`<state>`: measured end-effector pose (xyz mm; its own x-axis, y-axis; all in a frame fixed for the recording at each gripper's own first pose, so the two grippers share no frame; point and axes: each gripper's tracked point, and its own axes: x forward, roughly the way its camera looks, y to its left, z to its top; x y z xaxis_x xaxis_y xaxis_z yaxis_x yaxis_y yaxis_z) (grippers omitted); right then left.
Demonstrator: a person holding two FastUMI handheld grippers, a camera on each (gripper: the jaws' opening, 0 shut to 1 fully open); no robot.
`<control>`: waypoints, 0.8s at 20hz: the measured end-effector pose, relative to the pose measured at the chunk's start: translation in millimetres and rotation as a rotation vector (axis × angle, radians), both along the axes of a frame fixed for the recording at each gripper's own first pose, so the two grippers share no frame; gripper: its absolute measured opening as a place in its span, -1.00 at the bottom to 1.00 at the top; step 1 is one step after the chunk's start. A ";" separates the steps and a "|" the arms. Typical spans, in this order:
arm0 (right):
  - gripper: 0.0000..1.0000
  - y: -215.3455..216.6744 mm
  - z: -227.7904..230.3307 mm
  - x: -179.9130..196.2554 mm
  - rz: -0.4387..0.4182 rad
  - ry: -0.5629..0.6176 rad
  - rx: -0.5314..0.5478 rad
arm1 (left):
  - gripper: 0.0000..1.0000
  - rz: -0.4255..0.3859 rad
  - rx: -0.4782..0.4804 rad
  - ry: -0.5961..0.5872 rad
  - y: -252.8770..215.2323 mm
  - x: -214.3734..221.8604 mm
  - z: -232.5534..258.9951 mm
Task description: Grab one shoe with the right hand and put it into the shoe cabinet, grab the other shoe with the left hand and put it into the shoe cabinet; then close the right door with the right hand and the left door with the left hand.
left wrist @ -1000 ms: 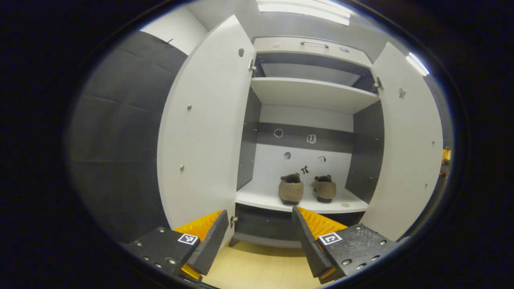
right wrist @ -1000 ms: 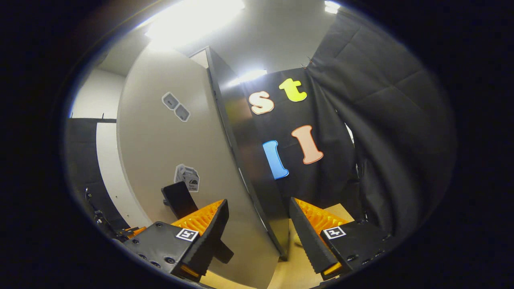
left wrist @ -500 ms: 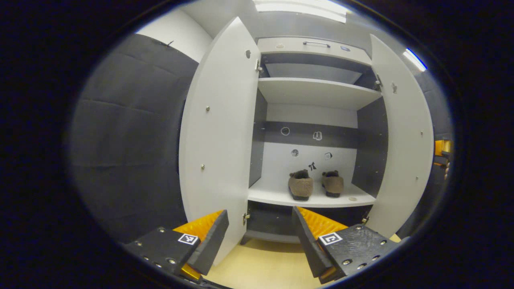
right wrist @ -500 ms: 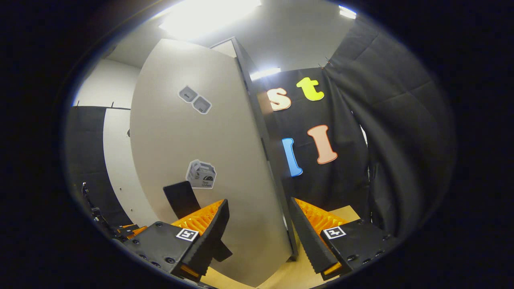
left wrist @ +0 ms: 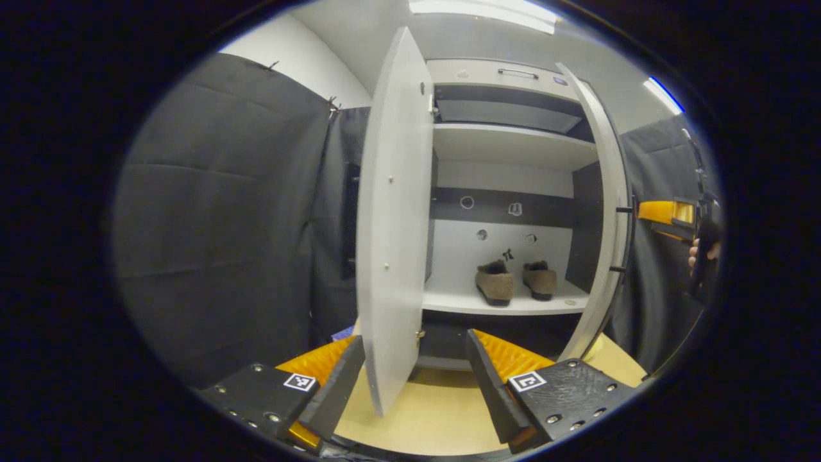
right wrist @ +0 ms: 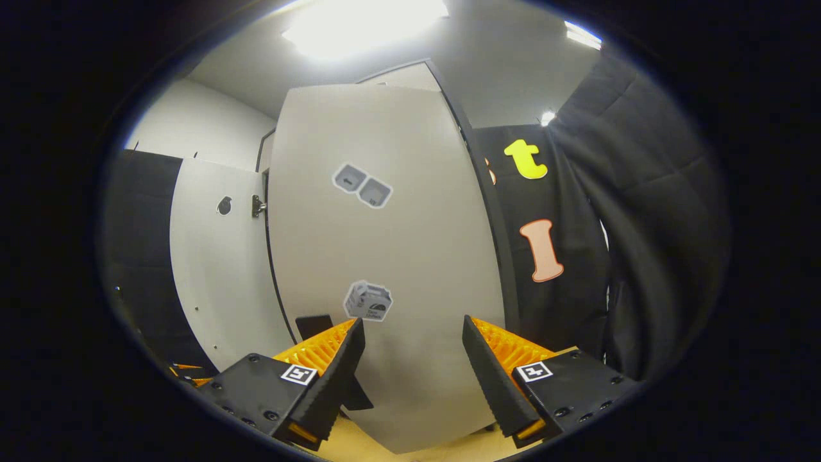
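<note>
Already both brown shoes [left wrist: 513, 283] are placed on the shoe cabinet's lower shelf [left wrist: 494, 304]. Next, the right door [right wrist: 391, 269] is to be pushed shut; right gripper [right wrist: 410, 359] and left gripper [left wrist: 414, 375] are held open, empty.

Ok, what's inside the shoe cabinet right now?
Two brown shoes sit side by side on the lower shelf of the shoe cabinet. The upper shelf looks bare from below; its top surface is hidden. The right door covers part of the interior.
</note>
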<state>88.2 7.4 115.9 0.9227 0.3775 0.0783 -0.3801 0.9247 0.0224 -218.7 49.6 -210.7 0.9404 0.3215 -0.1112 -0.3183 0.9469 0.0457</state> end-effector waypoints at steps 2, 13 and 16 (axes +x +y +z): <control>0.94 -4.3 2.2 0.9 -0.039 -0.011 -0.005 | 0.90 0.031 0.036 0.010 31.0 -17.4 4.0; 0.94 -54.9 -15.3 -9.7 -0.315 0.046 0.022 | 0.92 -0.004 0.129 -0.090 158.1 3.1 67.0; 0.94 -64.9 -15.5 -17.6 -0.386 0.032 0.004 | 0.92 -0.065 0.099 -0.119 170.4 29.6 82.3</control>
<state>70.6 -57.5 100.4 0.9989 0.0013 0.0475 -0.0029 0.9995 0.0326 -189.1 220.0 -128.4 0.9641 0.2636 0.0310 -0.2654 0.9583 0.1056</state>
